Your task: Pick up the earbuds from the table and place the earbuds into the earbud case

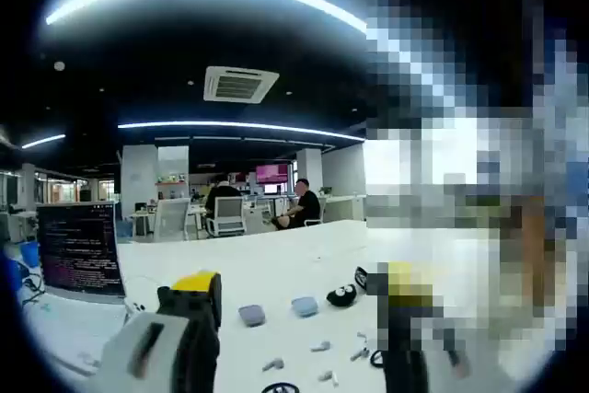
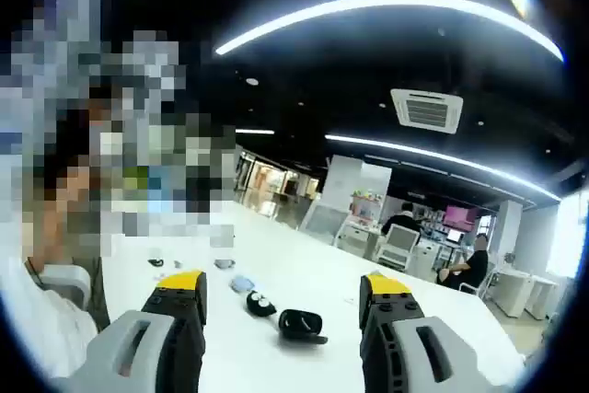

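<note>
Right tool (image 2: 281,306) level, jaws wide, black earbud case (image 2: 301,324) between, left tool (image 1: 299,306) wide

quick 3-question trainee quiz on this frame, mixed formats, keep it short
1. True or false: the left tool is shut on an earbud.
2. Multiple choice: in the right gripper view, the open black earbud case lies
A. on the white table, between the right tool's jaws as seen in the view
B. on a chair
C. clamped in the jaws
3. Fill in: in the left gripper view, the loose white earbuds lie on the ____.

Key
1. False: its jaws stand apart with nothing between them.
2. A
3. table
</note>
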A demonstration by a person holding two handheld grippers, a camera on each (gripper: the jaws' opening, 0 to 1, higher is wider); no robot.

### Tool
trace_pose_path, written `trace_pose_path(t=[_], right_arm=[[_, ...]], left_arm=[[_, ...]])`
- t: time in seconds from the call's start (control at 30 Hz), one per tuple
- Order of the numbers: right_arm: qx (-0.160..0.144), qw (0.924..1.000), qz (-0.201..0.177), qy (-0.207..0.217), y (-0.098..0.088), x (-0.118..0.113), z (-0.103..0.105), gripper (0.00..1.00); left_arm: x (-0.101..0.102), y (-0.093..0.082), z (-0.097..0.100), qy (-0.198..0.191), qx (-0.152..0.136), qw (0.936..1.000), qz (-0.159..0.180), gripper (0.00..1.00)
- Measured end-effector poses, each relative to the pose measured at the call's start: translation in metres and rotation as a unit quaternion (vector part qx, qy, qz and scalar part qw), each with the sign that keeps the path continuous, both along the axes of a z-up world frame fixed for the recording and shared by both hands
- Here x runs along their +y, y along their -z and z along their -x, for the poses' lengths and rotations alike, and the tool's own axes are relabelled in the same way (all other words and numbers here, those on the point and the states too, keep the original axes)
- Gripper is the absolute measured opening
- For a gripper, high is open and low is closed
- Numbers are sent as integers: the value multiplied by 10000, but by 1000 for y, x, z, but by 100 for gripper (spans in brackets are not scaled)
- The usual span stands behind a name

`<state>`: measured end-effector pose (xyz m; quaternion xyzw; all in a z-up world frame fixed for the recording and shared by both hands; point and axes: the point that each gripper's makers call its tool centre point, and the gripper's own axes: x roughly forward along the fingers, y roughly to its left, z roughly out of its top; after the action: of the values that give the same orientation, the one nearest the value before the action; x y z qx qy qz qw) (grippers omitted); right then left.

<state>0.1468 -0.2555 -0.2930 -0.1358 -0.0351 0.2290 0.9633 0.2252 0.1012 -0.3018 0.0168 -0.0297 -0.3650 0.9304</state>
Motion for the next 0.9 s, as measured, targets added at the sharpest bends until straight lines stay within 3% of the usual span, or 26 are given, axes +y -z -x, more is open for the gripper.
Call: trace_pose_path(t=[0.9], right_arm=[[80,10000,39,-17,5,0,-2,65]], left_arm=[[-1,-1,1,19,9,10000,1,69]])
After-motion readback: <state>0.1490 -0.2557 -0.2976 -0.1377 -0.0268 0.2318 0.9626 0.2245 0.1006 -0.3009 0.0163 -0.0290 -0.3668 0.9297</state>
